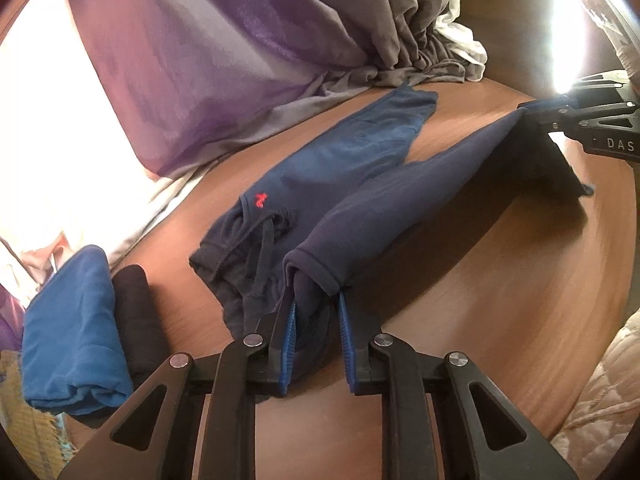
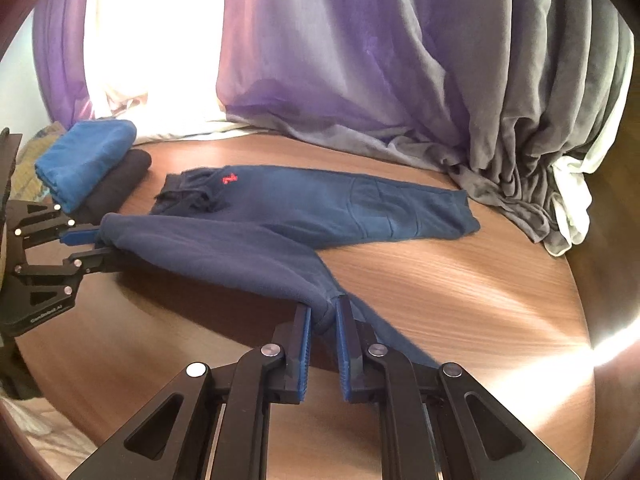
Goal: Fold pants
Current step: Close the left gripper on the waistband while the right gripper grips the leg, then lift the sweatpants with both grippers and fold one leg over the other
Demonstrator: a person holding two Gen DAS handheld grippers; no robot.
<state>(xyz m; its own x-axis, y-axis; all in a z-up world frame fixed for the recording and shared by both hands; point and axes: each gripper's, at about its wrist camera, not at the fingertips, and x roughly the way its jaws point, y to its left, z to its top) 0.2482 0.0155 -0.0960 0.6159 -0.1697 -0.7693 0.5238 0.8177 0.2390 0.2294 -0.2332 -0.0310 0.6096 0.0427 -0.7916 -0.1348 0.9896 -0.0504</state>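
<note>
Navy pants [image 2: 304, 204] with a red logo and a drawstring lie across the round wooden table [image 2: 460, 288], waist to the left. Their far leg [image 2: 420, 216] rests flat. My left gripper [image 1: 316, 300] is shut on the near, banded corner of the waist and holds it off the table; in the right wrist view the left gripper [image 2: 86, 246] shows at the left edge. My right gripper [image 2: 324, 312] is shut on the near leg, whose loose end [image 1: 568, 176] hangs down past it. In the left wrist view the right gripper [image 1: 560, 116] sits far right.
A folded blue garment [image 2: 84, 160] lies on a folded dark one [image 2: 116, 184] at the table's left end. Purple curtain [image 2: 320, 72] and grey curtain [image 2: 540, 140] hang behind and spill onto the tabletop. Pale quilted fabric [image 1: 604, 400] lies beyond the table's near edge.
</note>
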